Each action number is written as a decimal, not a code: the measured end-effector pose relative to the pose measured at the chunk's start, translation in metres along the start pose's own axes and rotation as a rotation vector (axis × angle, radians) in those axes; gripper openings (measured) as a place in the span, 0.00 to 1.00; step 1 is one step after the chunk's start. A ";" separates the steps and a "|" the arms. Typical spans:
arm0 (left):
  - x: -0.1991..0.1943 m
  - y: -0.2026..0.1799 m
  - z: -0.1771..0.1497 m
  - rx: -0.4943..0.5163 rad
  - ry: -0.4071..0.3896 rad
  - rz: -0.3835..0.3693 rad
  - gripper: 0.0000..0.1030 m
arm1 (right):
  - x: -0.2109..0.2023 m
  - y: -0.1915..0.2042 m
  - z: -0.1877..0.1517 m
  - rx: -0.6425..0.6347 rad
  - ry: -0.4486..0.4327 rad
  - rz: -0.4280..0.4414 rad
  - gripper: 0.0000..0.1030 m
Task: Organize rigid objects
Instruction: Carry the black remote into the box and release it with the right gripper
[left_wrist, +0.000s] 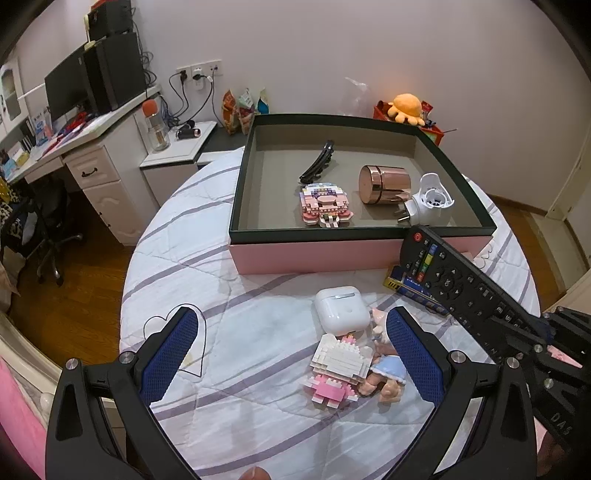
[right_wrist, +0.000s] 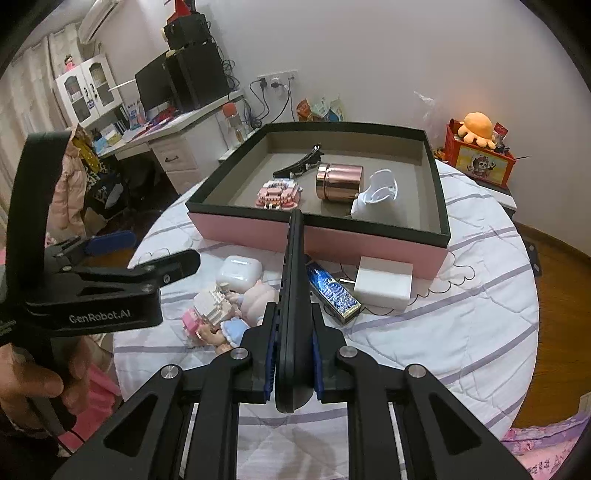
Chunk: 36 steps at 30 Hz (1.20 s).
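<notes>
From the left wrist camera, the left claw stands spread wide with nothing between its blue pads, hovering over the near part of the round table, which is covered with a white quilt with purple stripes. Between the pads lie a white earbud case, a white-and-pink block figure and a small doll in a blue dress, close together. Toward the far edge of the table sits a pink box with a dark rim. Inside it lie a black hair clip, a pink brick model, a rose-gold jar on its side and a white plug-in device. At the right, a black remote control slants upward toward the box's near right corner, its lower end gripped by the right claw. A blue-and-gold box shows under it.

From the right wrist camera, the right claw is pressed onto the remote control, which is held edge-on with its far tip pointing at the near wall of the pink box. On the quilt in front of the box lie the blue-and-gold box and a white charger block, just beside each other. The earbud case, block figure and doll lie to the left. The left claw and the hand holding it appear at the left edge.
</notes>
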<state>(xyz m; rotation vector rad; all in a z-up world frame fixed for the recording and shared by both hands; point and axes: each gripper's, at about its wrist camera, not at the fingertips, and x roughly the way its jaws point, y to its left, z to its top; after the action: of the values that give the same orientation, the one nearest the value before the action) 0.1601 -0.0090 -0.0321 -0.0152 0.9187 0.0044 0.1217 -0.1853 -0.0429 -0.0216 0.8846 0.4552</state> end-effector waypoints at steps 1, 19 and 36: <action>0.000 0.000 -0.001 -0.001 0.000 0.000 1.00 | -0.002 0.000 0.001 0.002 -0.006 0.001 0.14; -0.003 -0.005 0.054 0.014 -0.096 0.009 1.00 | -0.013 -0.003 0.054 -0.013 -0.132 -0.049 0.14; 0.082 -0.013 0.129 0.002 -0.071 0.014 1.00 | 0.085 -0.089 0.136 0.107 -0.082 -0.266 0.14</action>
<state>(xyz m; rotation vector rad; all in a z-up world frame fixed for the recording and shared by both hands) 0.3124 -0.0201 -0.0189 -0.0065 0.8473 0.0166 0.3038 -0.2065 -0.0344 -0.0221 0.8109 0.1591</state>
